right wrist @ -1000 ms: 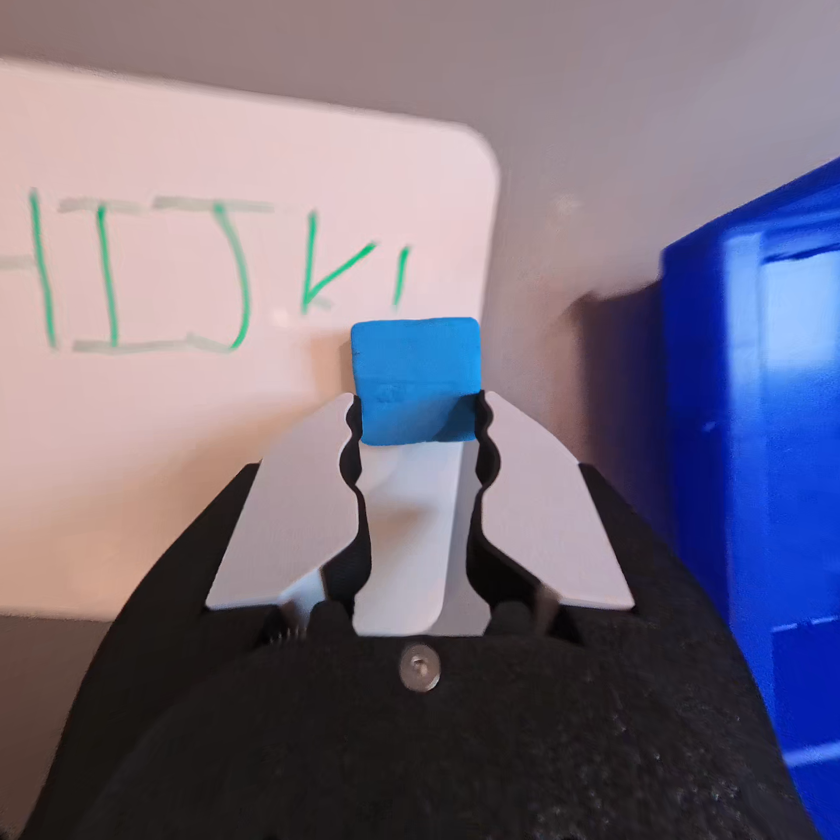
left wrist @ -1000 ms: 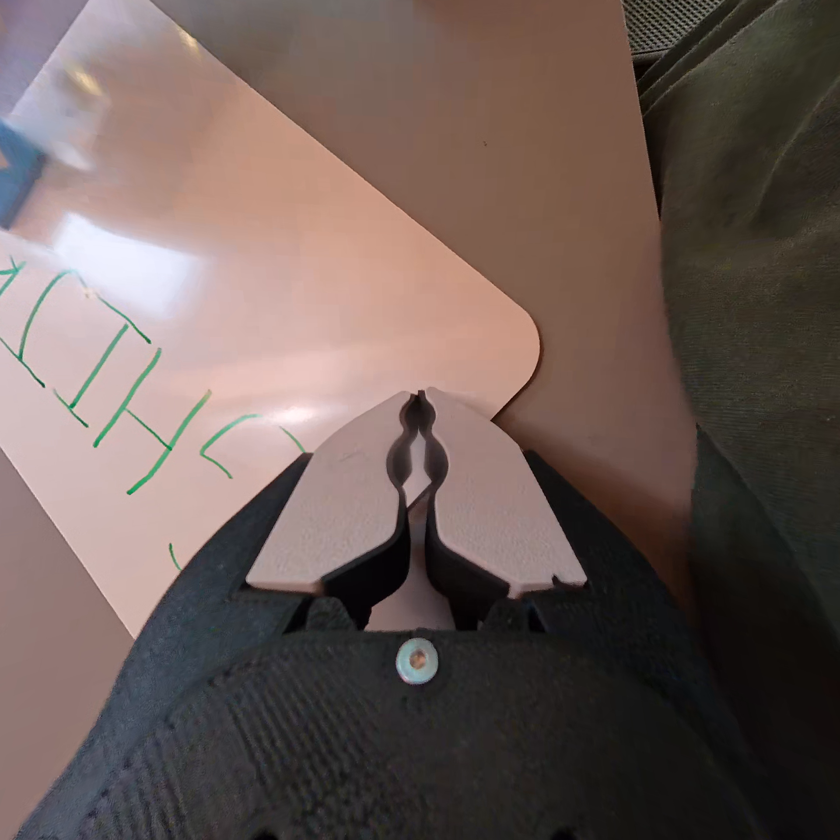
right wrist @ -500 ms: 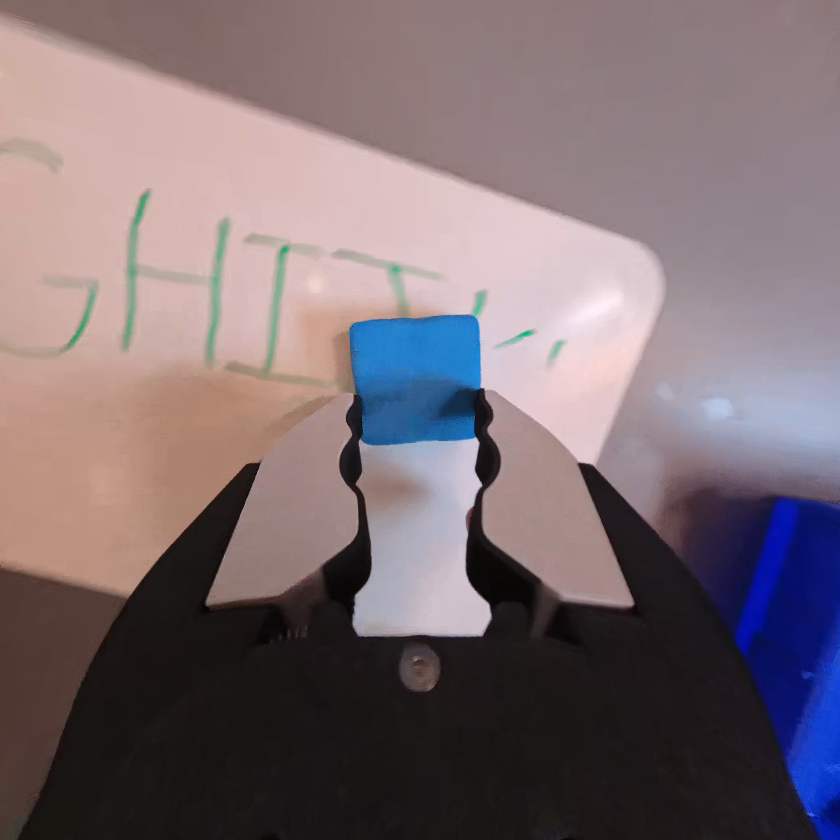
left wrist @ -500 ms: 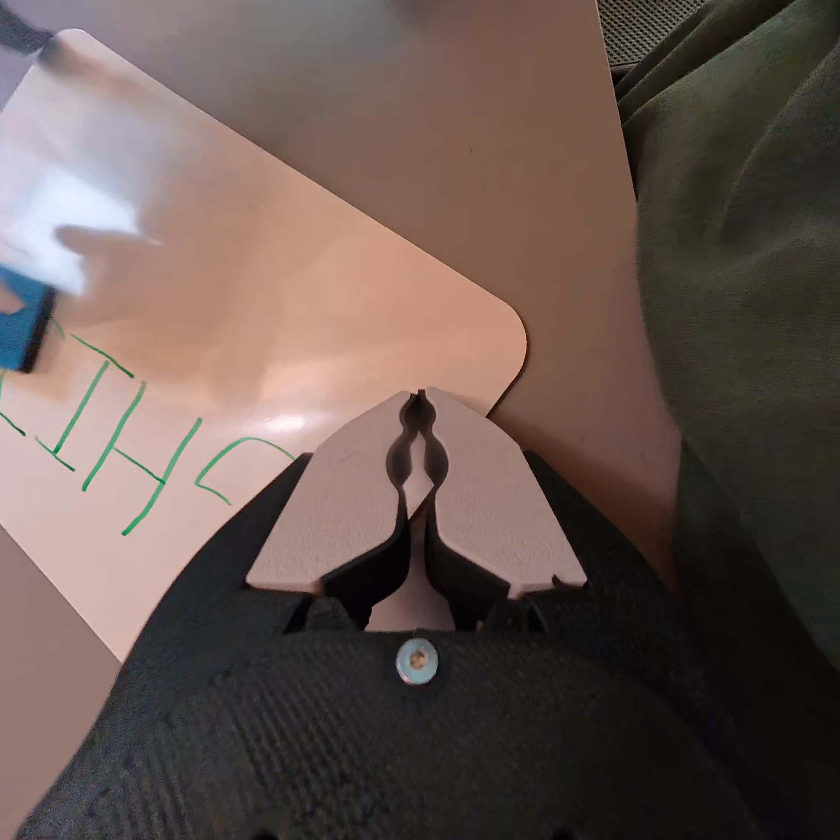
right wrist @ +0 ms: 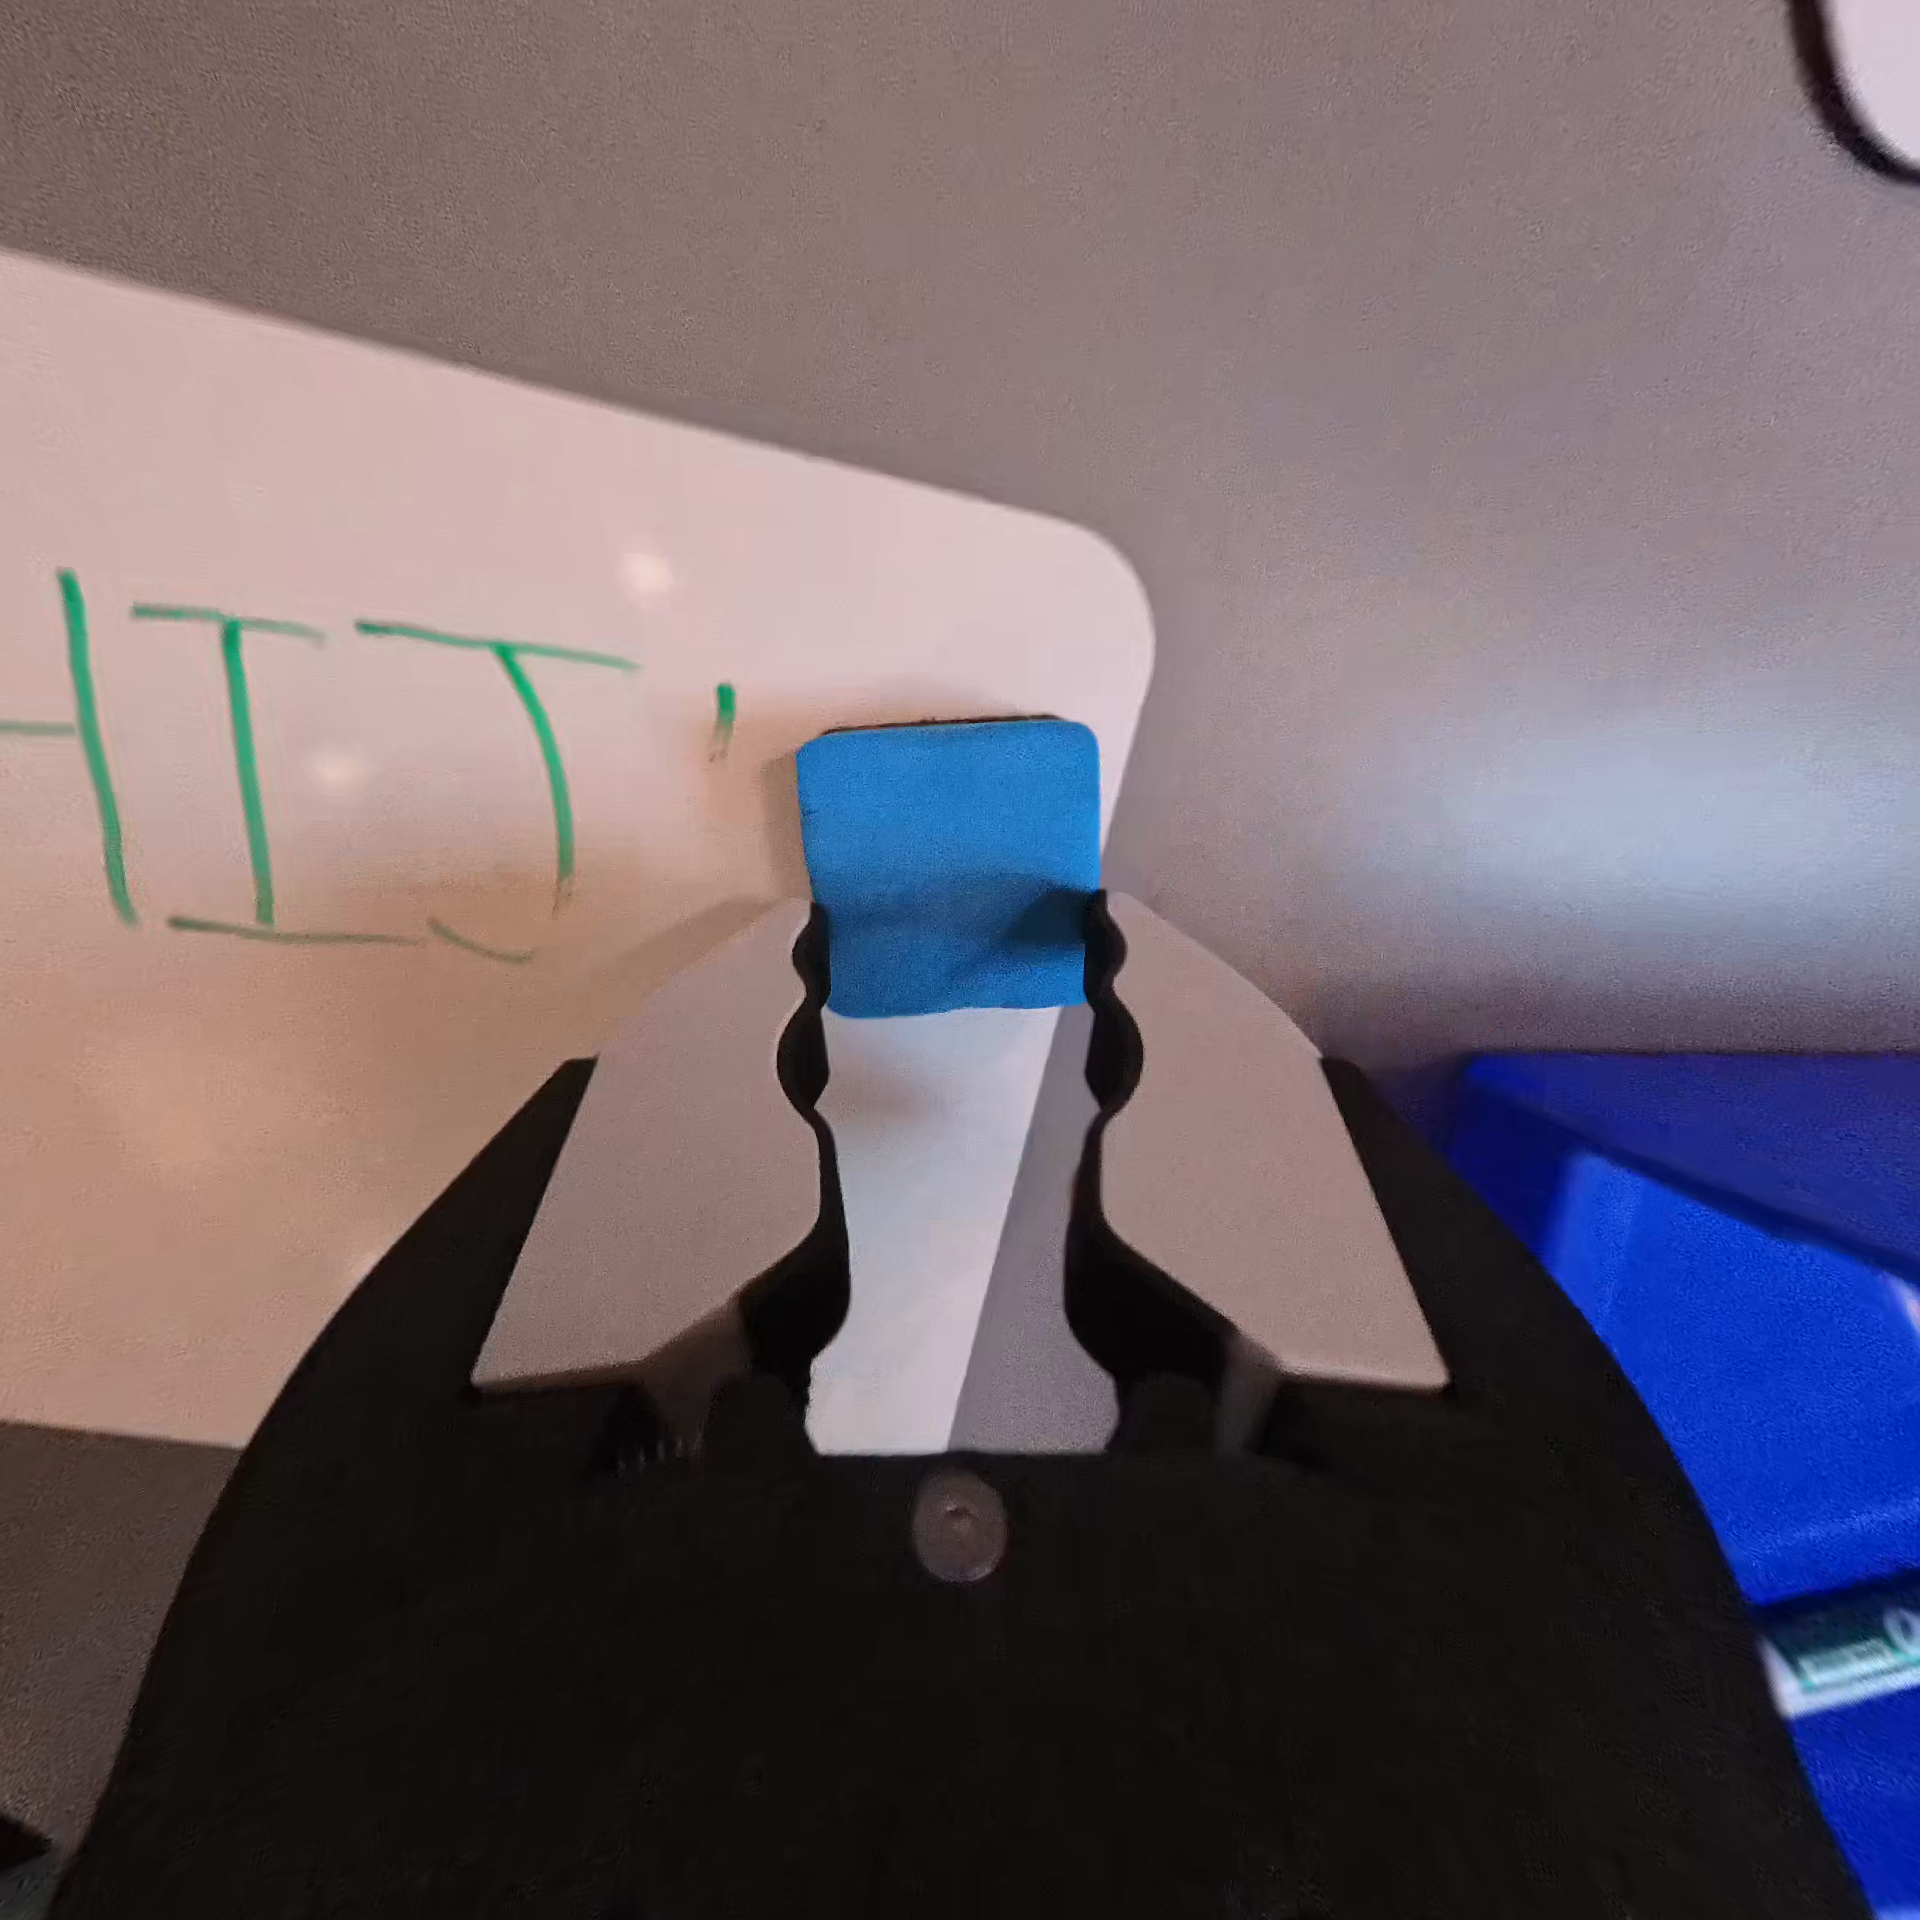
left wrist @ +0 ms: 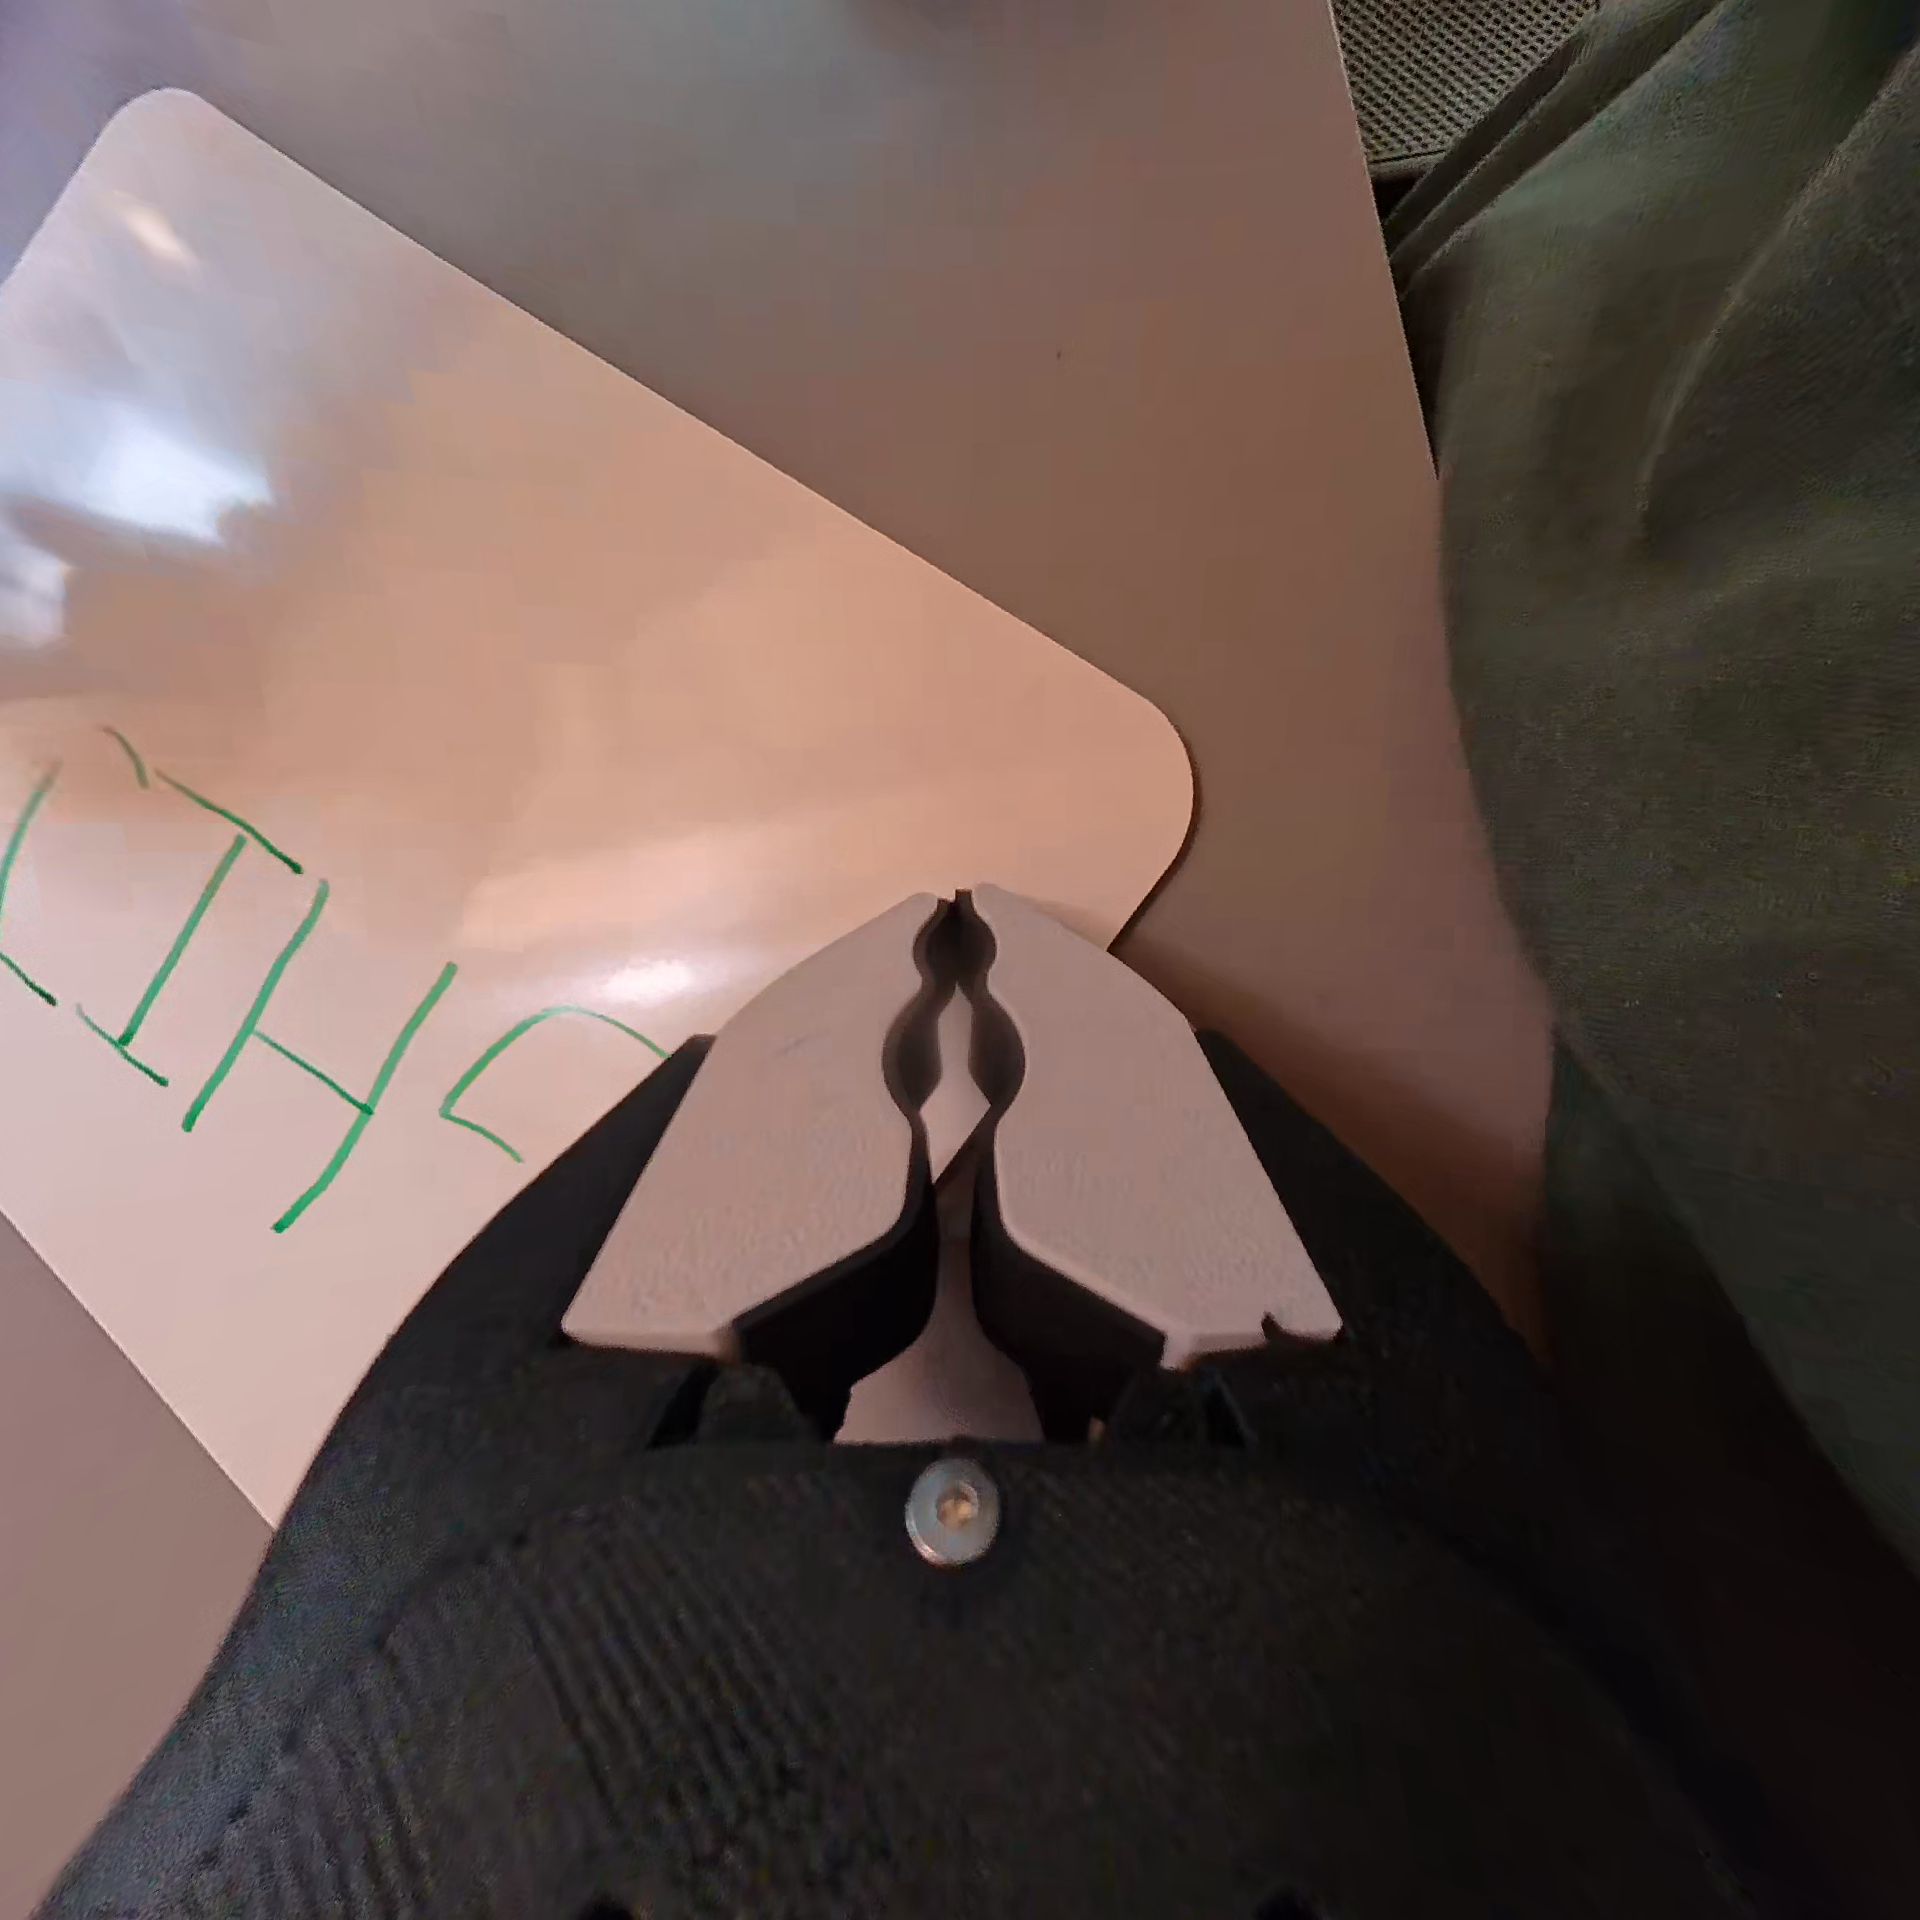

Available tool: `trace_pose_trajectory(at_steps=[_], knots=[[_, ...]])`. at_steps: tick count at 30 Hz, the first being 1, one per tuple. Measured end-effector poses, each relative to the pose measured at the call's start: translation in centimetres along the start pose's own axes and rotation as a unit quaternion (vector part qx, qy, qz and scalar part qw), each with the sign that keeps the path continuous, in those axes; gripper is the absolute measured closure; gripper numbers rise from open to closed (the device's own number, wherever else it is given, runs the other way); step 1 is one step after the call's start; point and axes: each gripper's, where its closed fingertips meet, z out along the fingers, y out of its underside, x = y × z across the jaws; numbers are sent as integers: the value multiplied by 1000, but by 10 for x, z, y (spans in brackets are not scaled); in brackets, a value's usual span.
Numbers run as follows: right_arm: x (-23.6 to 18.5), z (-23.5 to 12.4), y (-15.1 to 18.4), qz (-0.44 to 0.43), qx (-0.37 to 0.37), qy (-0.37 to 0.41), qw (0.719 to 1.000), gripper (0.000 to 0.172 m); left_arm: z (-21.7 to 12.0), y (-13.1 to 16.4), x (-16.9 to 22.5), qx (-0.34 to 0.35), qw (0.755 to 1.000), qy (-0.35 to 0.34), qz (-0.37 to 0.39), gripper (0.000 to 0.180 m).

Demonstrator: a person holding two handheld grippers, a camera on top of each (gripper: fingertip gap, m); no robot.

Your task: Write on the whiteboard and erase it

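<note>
Two hand-held grippers work over one whiteboard (right wrist: 436, 1143) that lies flat on a grey-brown table (left wrist: 935, 364). The right hand-held gripper (right wrist: 951, 925) has its jaws set wide around a blue foam eraser (right wrist: 948, 831), a squarish block with a thin dark layer along its far edge; both fingertips (right wrist: 1117, 956) press into its lower sides, so the block is firmly clamped. The eraser sits on the board close to its rounded right-hand corner, with the grey table beyond it. To the left of the eraser, green marker letters (right wrist: 312, 769) run in a row across the board, and a short green stroke (right wrist: 721, 717) stands just beside the eraser's upper left corner; the surface between that stroke and the board's edge is bare. A blue plastic bin (right wrist: 1714, 1351) rests on the table to the right of this gripper, well clear of the board. The left hand-held gripper (left wrist: 958, 902) has its two pale fingers (left wrist: 831, 1091) brought together at the tips with nothing between them, and it hovers over another rounded corner of the whiteboard (left wrist: 727, 727), where the same green letters (left wrist: 260, 1018) show at the left. Dark green cloth (left wrist: 1683, 727), a person's garment, fills the right side of that view past the table's edge.
</note>
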Motion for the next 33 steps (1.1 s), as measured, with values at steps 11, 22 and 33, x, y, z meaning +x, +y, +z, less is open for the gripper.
trace_pose_trajectory(at_steps=[11, 22, 33], knots=[[-18, -2, 5, -47, -41, -1, 998, 124, -1, 0, 2, -7, 1000, -6, 10, 180], [-45, -2, 1, -66, -10, 0, 998, 124, -2, 0, 2, -4, 1000, -11, 16, 180], [-111, -3, -5, -134, -21, -6, 991, 124, -2, 0, 3, -4, 1000, -14, 16, 179]])
